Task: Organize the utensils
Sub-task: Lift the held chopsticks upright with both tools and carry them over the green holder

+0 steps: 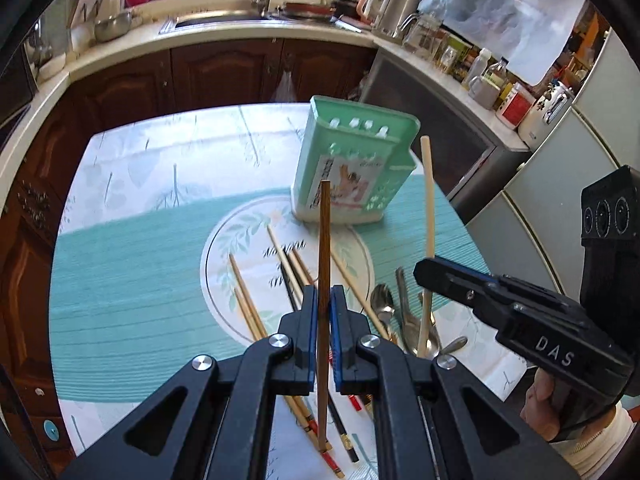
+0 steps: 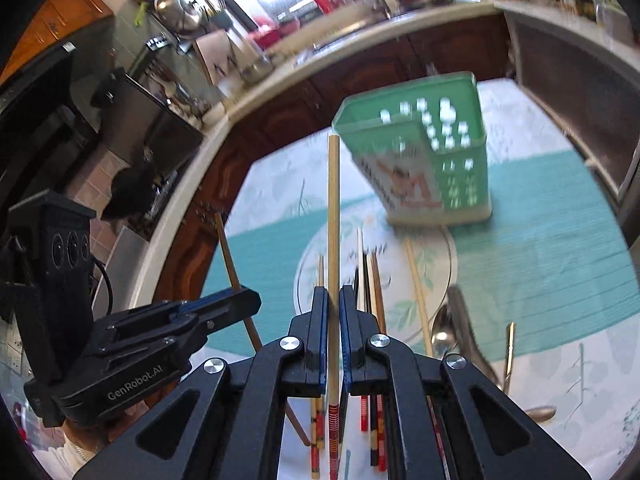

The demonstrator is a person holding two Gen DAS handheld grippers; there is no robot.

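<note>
Chopsticks and spoons lie loose on the worktop (image 1: 132, 264), and the green holder (image 1: 352, 168) beyond them looks empty from what shows, so the sorting seems barely begun. From the left wrist view, the left gripper (image 1: 322, 320) has its jaws clamped on one dark brown chopstick (image 1: 324, 256), held upright above the pile; to its right the right gripper (image 1: 430, 276) carries one pale chopstick (image 1: 428, 208), its tip reaching up beside the holder. Below them I count about eight loose chopsticks (image 1: 248, 296), though overlaps make this rough, and at least two metal spoons (image 1: 382, 300) near the right edge of the pile. From the right wrist view, which is blurred, the right gripper (image 2: 334, 312) has its jaws pressed on the pale chopstick (image 2: 333, 216), its red-banded end hanging below. The left gripper (image 2: 240, 300) is at the left with the dark chopstick (image 2: 230, 260). The holder (image 2: 420, 160) stands ahead, well apart from the pile. Both held sticks are still to be dropped in, then all the rest.
</note>
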